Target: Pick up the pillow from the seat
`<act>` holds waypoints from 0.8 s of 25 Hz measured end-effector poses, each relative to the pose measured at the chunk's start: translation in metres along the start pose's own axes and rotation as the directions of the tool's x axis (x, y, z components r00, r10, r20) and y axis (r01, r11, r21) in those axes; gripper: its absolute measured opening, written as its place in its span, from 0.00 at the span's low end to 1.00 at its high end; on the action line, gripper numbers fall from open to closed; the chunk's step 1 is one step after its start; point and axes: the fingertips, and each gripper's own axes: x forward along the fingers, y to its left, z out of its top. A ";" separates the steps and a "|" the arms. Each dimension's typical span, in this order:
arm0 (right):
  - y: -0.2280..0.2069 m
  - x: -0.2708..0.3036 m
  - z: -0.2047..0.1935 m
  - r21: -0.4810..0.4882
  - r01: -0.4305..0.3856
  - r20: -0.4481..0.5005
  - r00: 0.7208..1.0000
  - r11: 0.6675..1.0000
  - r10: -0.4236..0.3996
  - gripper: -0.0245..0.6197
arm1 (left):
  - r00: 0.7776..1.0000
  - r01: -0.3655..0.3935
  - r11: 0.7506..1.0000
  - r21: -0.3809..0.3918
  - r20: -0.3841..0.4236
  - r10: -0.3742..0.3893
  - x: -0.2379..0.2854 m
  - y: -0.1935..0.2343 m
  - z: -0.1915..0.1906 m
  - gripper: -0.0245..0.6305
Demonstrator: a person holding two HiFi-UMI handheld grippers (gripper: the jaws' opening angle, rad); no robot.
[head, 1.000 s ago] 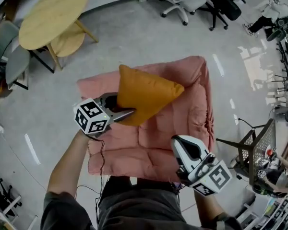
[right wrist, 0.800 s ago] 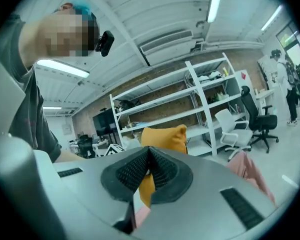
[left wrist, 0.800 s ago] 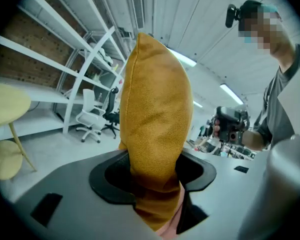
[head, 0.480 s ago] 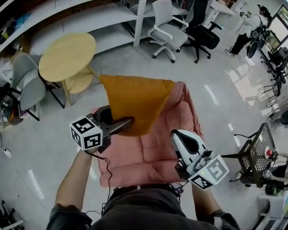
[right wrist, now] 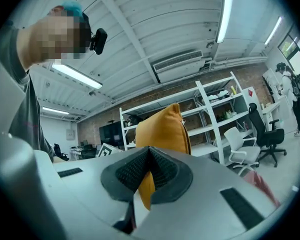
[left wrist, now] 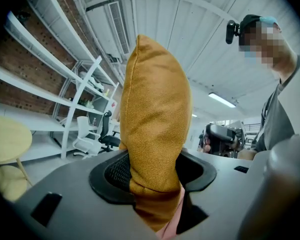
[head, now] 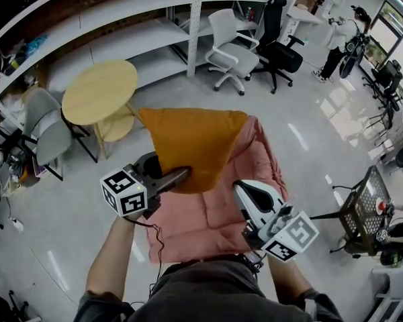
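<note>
- You are holding the pillow point(head: 191, 146) up off the seat point(head: 265, 173) with your left tongs point(head: 177, 176), which are clamping its lower corner
- In the left gripper view the pillow is standing upright between the two pads, its orange fabric is bunching where they are pressing in, and the ceiling is showing behind it
- A sliver of pink is peeking out under the pillow at the bottom edge of that view
- In the head view the pillow is hanging in front of you and covering the far left part of the pink seat, with its broad edge pointing away from you
- Your right tongs point(head: 244, 190) are hovering over the near right part of the seat, closed tip to tip and gripping nothing
- In the right gripper view the pillow is showing beyond the closed pads, apart from them
- A round table point(head: 101, 92) is standing on the floor to the far left of the seat, and a grey chair point(head: 43, 129) is sitting just beside it
- White shelves point(head: 121, 15) are running along the far wall, with a white chair point(head: 232, 49) and a black chair point(head: 282, 49) in front of them
- A person point(head: 341, 32) is standing well away at the upper right
- A wire basket point(head: 363, 203) is sitting on the floor to your right, well apart from the seat
</note>
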 end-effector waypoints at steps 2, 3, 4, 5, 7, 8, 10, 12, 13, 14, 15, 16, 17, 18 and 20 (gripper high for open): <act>0.001 0.001 0.001 0.004 -0.003 0.000 1.000 1.000 0.003 0.05 | 1.000 0.002 1.000 0.005 -0.009 -0.002 0.002 0.000 0.000 0.42; 0.001 0.001 0.001 0.000 -0.005 -0.002 1.000 1.000 0.005 0.05 | 1.000 0.003 1.000 0.005 -0.011 -0.002 0.002 0.001 0.000 0.42; 0.002 0.001 0.000 -0.004 -0.007 -0.006 1.000 1.000 0.007 0.05 | 1.000 0.003 1.000 0.004 -0.011 -0.003 0.003 0.001 0.000 0.42; 0.002 0.001 0.000 -0.007 -0.008 -0.010 1.000 1.000 0.008 0.05 | 1.000 0.003 1.000 0.002 -0.010 -0.003 0.003 0.001 0.000 0.42; 0.001 0.001 -0.003 -0.008 -0.010 -0.019 1.000 1.000 0.009 0.05 | 1.000 0.002 1.000 -0.004 -0.008 -0.002 0.003 0.001 -0.001 0.42; 0.001 0.002 -0.004 -0.008 -0.010 -0.023 1.000 1.000 0.010 0.05 | 1.000 0.001 1.000 -0.007 -0.008 -0.001 0.003 0.002 -0.002 0.42; 0.001 0.003 -0.007 -0.008 -0.011 -0.031 0.999 1.000 0.011 0.05 | 1.000 0.000 1.000 -0.013 -0.009 0.000 0.002 0.004 -0.003 0.42; 0.000 0.004 -0.010 -0.007 -0.014 -0.037 0.999 1.000 0.013 0.05 | 1.000 -0.003 1.000 -0.017 -0.011 0.003 0.002 0.006 -0.006 0.42; -0.001 0.005 -0.011 -0.008 -0.014 -0.039 0.999 1.000 0.014 0.05 | 1.000 -0.005 1.000 -0.019 -0.012 0.005 0.002 0.007 -0.007 0.42; -0.002 0.007 -0.012 -0.008 -0.015 -0.041 0.999 1.000 0.014 0.05 | 1.000 -0.006 1.000 -0.021 -0.012 0.006 0.003 0.009 -0.008 0.42; -0.003 0.008 -0.012 -0.008 -0.015 -0.042 0.999 1.000 0.014 0.05 | 1.000 -0.007 1.000 -0.023 -0.011 0.006 0.003 0.011 -0.009 0.42; -0.004 0.010 -0.013 -0.008 -0.015 -0.043 0.999 1.000 0.014 0.05 | 1.000 -0.007 1.000 -0.025 -0.011 0.007 0.004 0.012 -0.009 0.42; -0.004 0.011 -0.013 -0.008 -0.015 -0.045 0.999 1.000 0.015 0.05 | 1.000 -0.007 1.000 -0.027 -0.011 0.007 0.005 0.013 -0.010 0.42; -0.004 0.012 -0.014 -0.008 -0.016 -0.046 0.999 1.000 0.015 0.05 | 1.000 -0.007 1.000 -0.029 -0.012 0.006 0.005 0.014 -0.011 0.42; -0.004 0.013 -0.015 -0.008 -0.016 -0.050 0.999 1.000 0.016 0.05 | 1.000 -0.005 0.999 -0.033 -0.013 0.005 0.006 0.015 -0.012 0.42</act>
